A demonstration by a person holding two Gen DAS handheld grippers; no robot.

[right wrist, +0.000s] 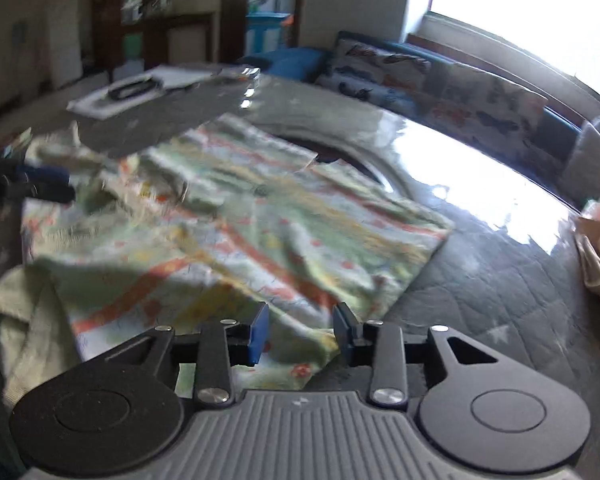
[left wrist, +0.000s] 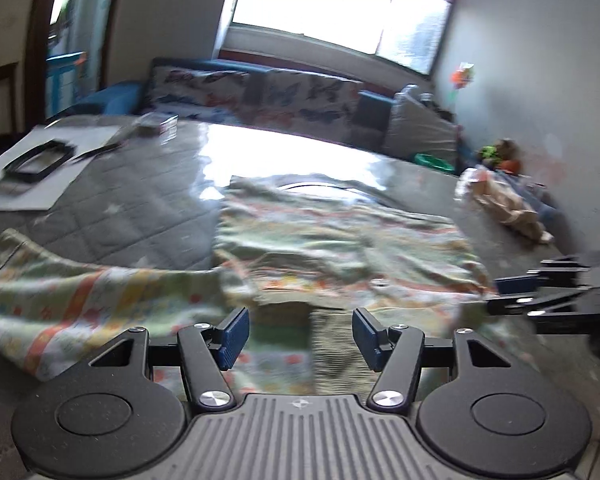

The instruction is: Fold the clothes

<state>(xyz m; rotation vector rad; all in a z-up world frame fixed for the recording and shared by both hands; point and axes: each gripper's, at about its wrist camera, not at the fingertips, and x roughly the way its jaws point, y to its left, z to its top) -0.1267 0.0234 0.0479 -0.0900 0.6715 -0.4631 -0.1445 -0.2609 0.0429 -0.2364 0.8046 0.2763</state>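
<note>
A pale green printed shirt [left wrist: 340,236] lies spread and rumpled on the grey quilted table [left wrist: 140,208]. The left gripper [left wrist: 300,336] and right gripper [right wrist: 300,332] hover over its near edge, fingers apart, gripping nothing

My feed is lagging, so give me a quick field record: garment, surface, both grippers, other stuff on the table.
garment: patterned green and orange garment, spread on the table, wrinkled, one sleeve out to the left
surface: grey quilted table cover, glare from the window
left gripper: open, over the garment's near edge, nothing held
right gripper: open, over the near corner, nothing held
other items: beige cloth at the far right; black frame on a white sheet at the far left
</note>
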